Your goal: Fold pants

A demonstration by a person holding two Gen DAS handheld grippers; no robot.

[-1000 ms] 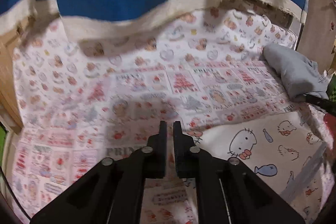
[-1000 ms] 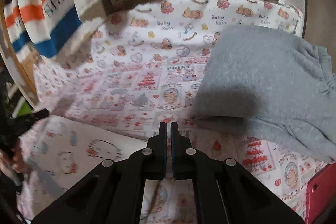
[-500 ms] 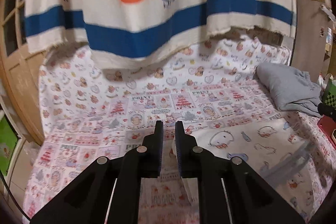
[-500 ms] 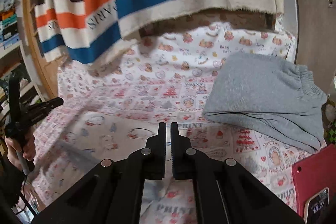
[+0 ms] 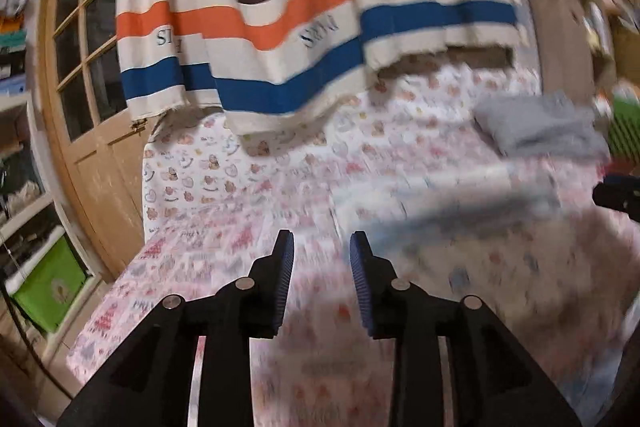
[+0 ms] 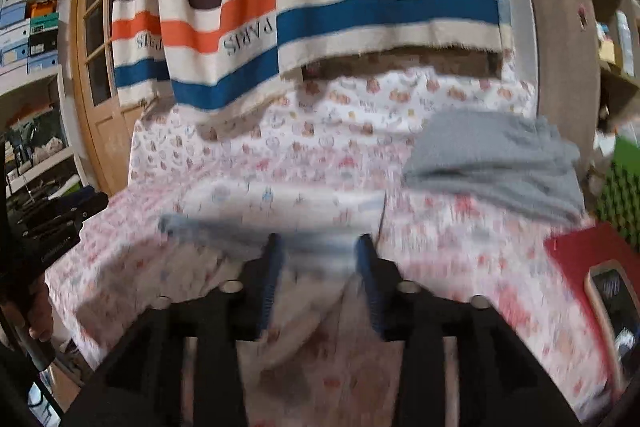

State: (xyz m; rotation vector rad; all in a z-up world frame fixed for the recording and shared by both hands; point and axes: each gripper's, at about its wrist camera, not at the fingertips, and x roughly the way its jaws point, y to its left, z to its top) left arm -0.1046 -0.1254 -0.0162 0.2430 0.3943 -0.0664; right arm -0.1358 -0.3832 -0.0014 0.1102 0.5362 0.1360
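My left tool [image 5: 321, 241] has just spread its jaws with nothing between them, so it's free for a new grab. Right tool [image 6: 318, 243] just released too, also empty. The folded gray pants [image 6: 496, 159] sit by the bed's [image 6: 248, 155] far right corner, probably parked clear.

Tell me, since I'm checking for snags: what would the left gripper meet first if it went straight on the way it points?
Probably the printed bed cover. The left gripper has just been opening, nothing between its jaws, and tilts down toward bare cover; the grey folded pants lie off right. Blur leaves depth unsure.
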